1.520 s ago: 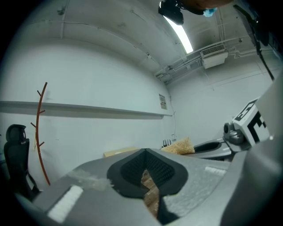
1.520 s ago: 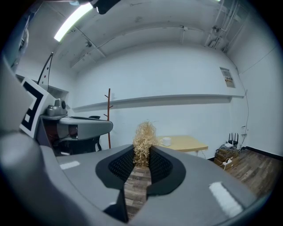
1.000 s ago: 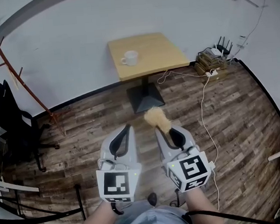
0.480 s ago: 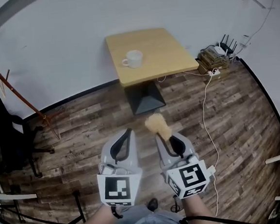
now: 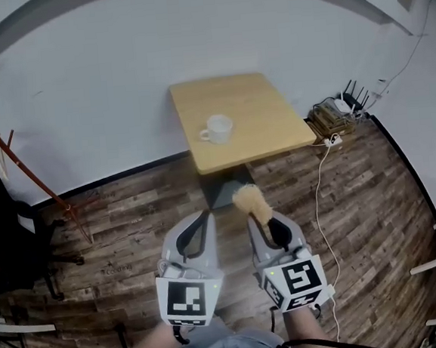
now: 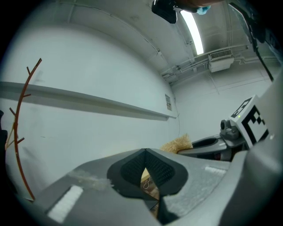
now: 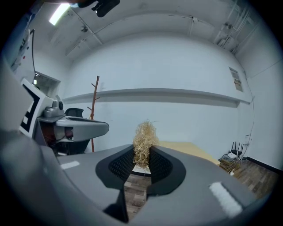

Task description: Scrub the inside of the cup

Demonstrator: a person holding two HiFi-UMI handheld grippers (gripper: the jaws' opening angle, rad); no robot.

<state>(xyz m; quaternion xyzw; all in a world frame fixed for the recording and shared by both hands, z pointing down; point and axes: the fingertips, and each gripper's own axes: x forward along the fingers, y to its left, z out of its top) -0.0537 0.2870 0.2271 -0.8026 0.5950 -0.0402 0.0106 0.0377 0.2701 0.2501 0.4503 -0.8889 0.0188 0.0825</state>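
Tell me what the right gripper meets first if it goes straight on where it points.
Probably the near edge of the wooden table, reached first by the scrubber in the right gripper. The way there looks free; height is unclear.

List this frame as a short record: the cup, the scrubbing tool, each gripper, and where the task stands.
cup: white cup, upright on the wooden table, handle toward picture left, nothing touching it
scrubber: straw-coloured fibre scrubber, sticking out past the jaw tips
right gripper: jaws closed on the scrubber
left gripper: jaws together, nothing between them
position: both grippers over the plank floor, short of the table
task stage: scrubbing not yet begun
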